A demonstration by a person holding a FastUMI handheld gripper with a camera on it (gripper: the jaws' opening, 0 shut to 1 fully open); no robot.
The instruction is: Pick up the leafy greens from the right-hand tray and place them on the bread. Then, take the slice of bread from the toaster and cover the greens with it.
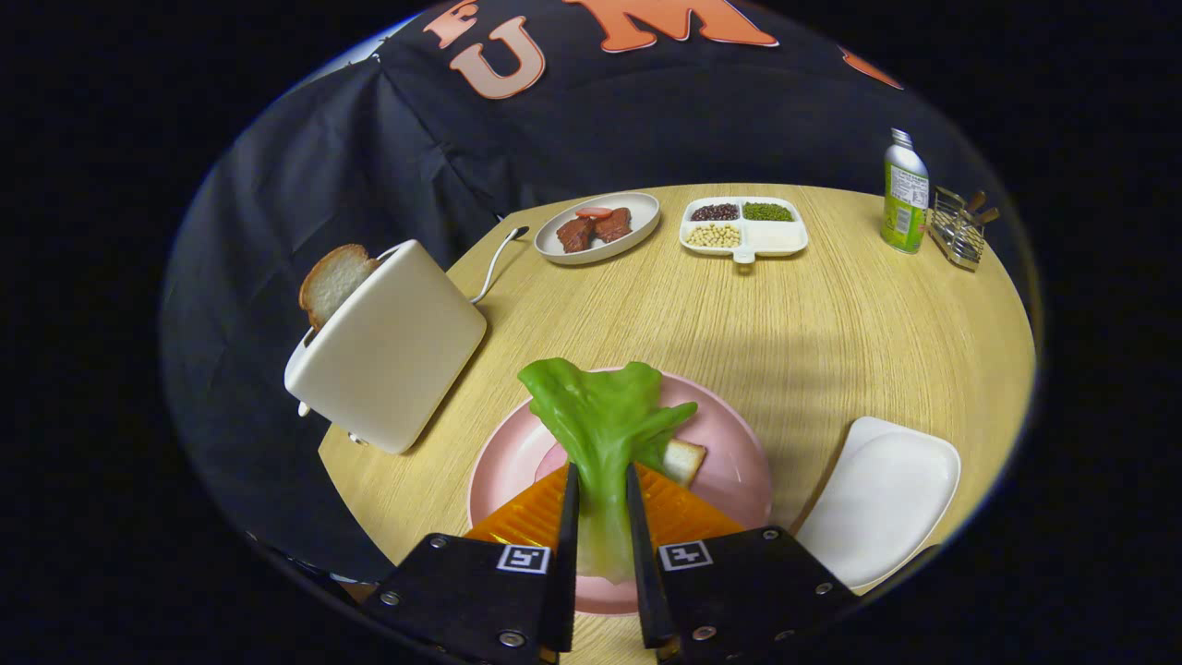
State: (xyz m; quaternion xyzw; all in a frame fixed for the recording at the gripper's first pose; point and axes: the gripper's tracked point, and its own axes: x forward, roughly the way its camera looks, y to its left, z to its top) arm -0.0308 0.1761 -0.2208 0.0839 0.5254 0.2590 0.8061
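Above pink plate (739, 462): claw (600, 485) clenched on leafy greens (600, 420), fingers nearly closed.

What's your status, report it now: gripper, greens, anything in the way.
Gripper shut on leafy greens, held over pink plate. Bread on the plate, partly under the greens. Second slice in toaster. Nothing blocking.
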